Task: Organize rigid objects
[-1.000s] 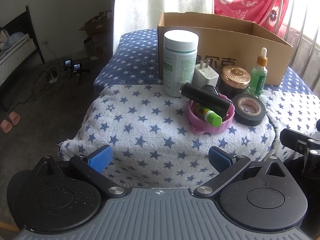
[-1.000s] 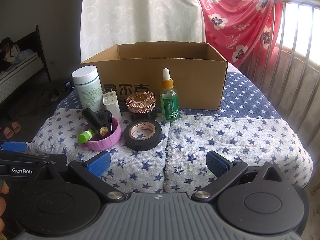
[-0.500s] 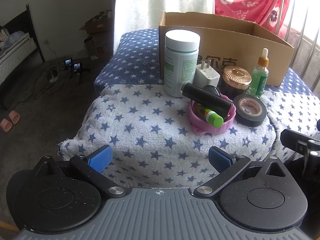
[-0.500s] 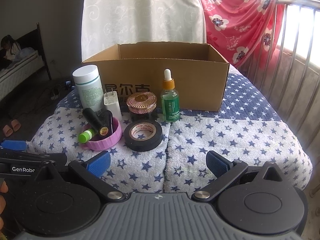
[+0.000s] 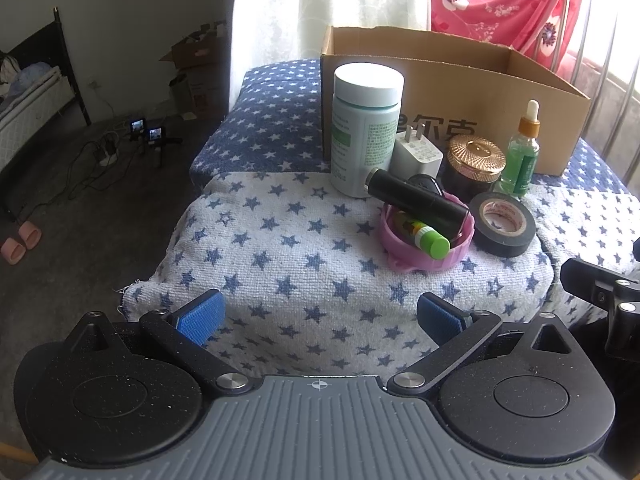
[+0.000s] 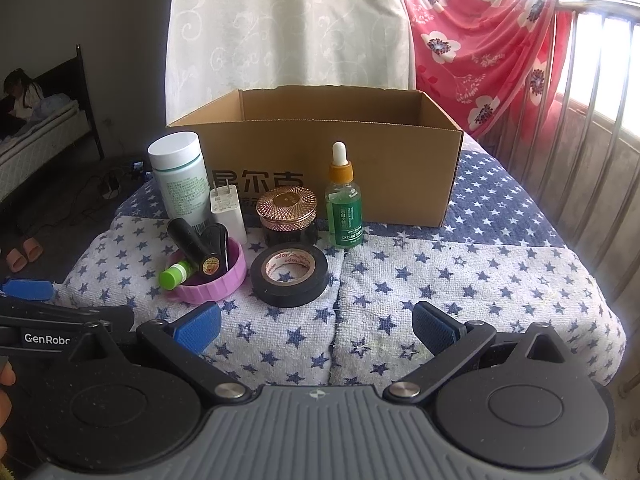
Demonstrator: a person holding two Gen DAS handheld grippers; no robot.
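— From the left claw's camera, what's in front of it?

— The left gripper [image 5: 318, 314] has its blue pads spread wide, with nothing between them. It hangs over the near edge of the star-print towel [image 5: 280, 248]. Ahead and to its right sits the cluster: a white-capped bottle [image 5: 366, 128] standing upright, a white charger plug [image 5: 418, 156] leaning behind a pink dish [image 5: 424, 256], and a black tube [image 5: 416, 200] lying across that dish over a green-capped stick [image 5: 428, 236]. I'd guess the dish is there to stop the round pieces from rolling.

— And further right?

— A roll of black tape [image 5: 502, 224] lying flat, touching the dish or just beside it, a gold-lidded jar [image 5: 474, 166] behind it, then a green dropper bottle [image 5: 520, 160]. Behind all of them is the open cardboard box [image 5: 540, 92], probably where they're meant to go.

— Now the right claw's view?

— The right gripper [image 6: 316, 328] is spread as well, carrying nothing, and held back from the goods. The tape [image 6: 290, 276] lies almost straight ahead, slightly left and nearest. The dish [image 6: 208, 276] is further left, the dropper bottle [image 6: 344, 208] ahead beyond the tape, and the box [image 6: 360, 176] is behind the row with its mouth open upward.

— Why lined up so?

— The tall ones stand at the back and the low ones in front, so either claw can reach in without toppling anything, I reckon.
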